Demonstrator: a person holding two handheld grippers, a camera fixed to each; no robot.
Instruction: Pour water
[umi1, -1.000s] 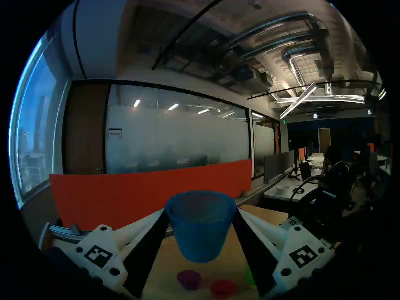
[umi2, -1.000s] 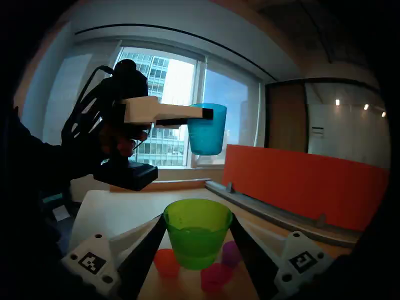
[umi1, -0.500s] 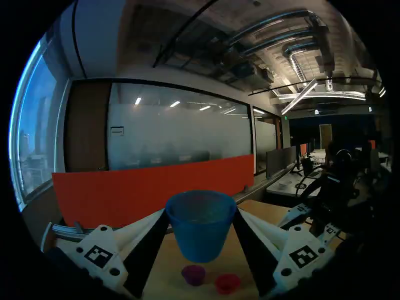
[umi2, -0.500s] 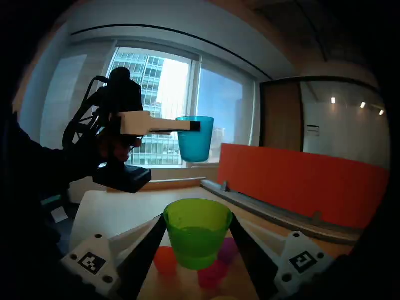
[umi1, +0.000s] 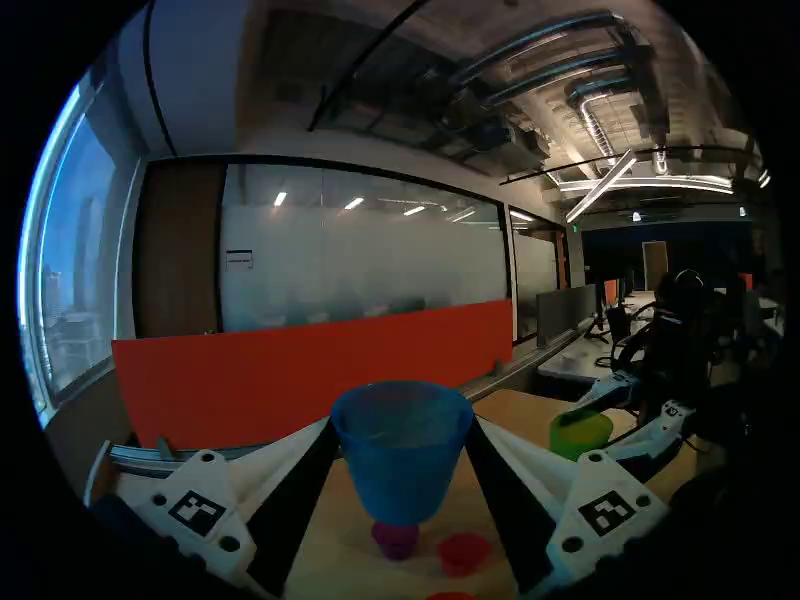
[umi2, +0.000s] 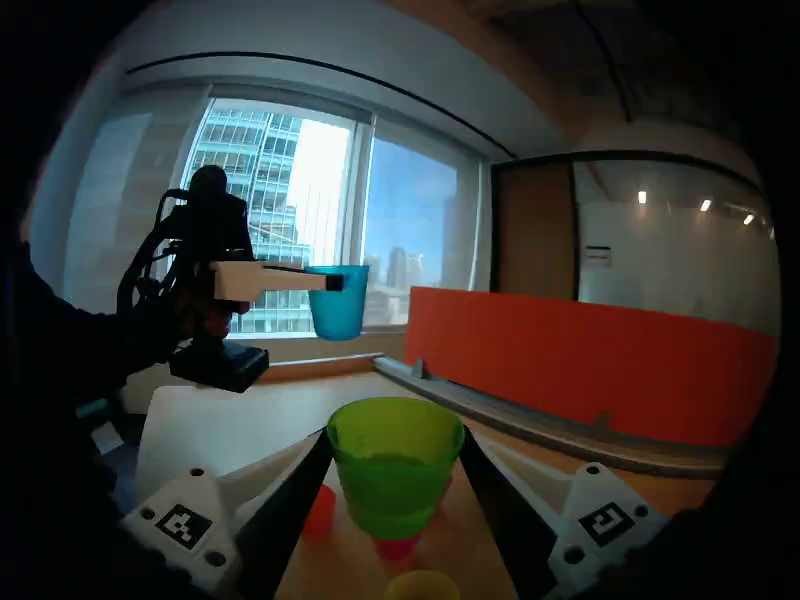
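My left gripper (umi1: 400, 465) is shut on an upright blue cup (umi1: 401, 462), held above the wooden table (umi1: 335, 545). In the right gripper view the same blue cup (umi2: 336, 301) hangs at mid-left, clamped in the left gripper (umi2: 325, 284) held by a hand. My right gripper (umi2: 396, 480) is shut on an upright green cup (umi2: 396, 475) with liquid low inside. That green cup (umi1: 580, 432) appears at the right of the left gripper view. Both cups are held apart from each other.
Small cups stand on the table below: a purple one (umi1: 396, 540) and a red one (umi1: 465, 552); a red one (umi2: 318, 510) and a yellow one (umi2: 423, 586) too. An orange partition (umi2: 590, 355) runs along the table's far side. Windows (umi2: 300, 230) lie behind the left hand.
The two grippers have drawn farther apart: the blue cup looks smaller and lower in the right gripper view. The green cup has come into sight at the right of the left gripper view.
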